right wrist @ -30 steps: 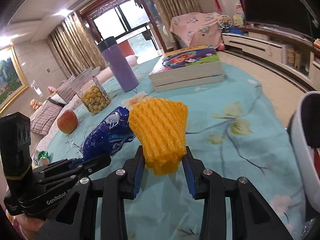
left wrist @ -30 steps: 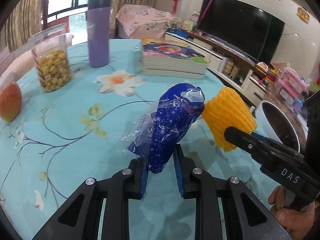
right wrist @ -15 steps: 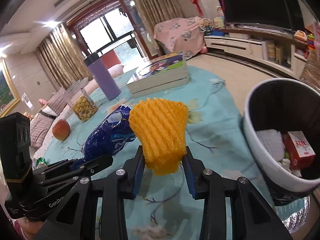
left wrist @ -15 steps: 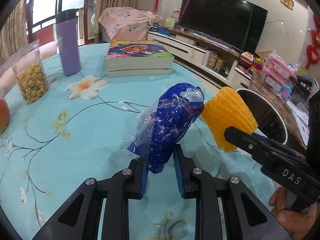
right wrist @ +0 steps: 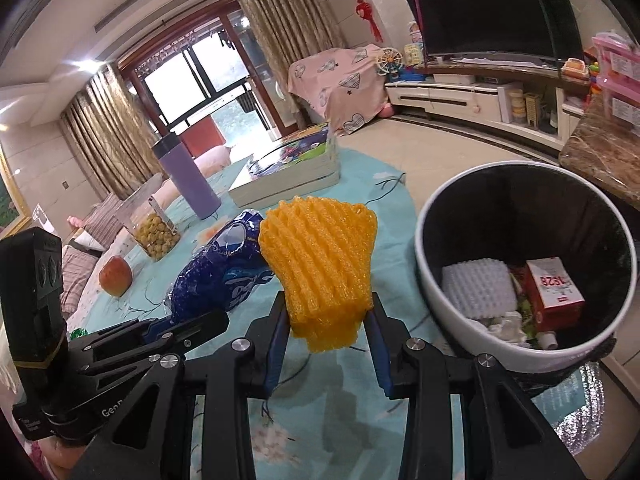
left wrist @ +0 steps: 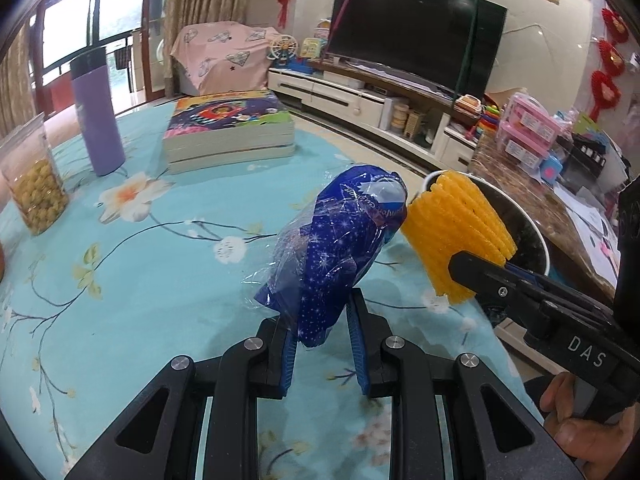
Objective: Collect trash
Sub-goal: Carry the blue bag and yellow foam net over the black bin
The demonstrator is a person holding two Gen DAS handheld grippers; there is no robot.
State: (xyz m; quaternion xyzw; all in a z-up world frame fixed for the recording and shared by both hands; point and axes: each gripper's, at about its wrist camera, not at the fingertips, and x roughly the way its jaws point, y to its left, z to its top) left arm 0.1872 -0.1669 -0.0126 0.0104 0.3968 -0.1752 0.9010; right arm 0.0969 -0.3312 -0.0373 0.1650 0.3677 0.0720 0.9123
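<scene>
Left hand-held gripper clamps a blue wrapper, right hand-held gripper clamps yellow foam netting; released short of the bin, either could land on the desk.

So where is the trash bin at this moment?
The trash bin stands off the table edge, on the right of the right wrist view, beside the orange foam net held in the right claw.

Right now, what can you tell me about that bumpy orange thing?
The orange foam net looks like soft, ridged mesh, the sleeve kind put round fruit, folded flat into a fan. The right gripper pinches its narrow bottom, so it stands upright in the air above the blue tablecloth, beside the blue wrapper, near the trash bin.
</scene>
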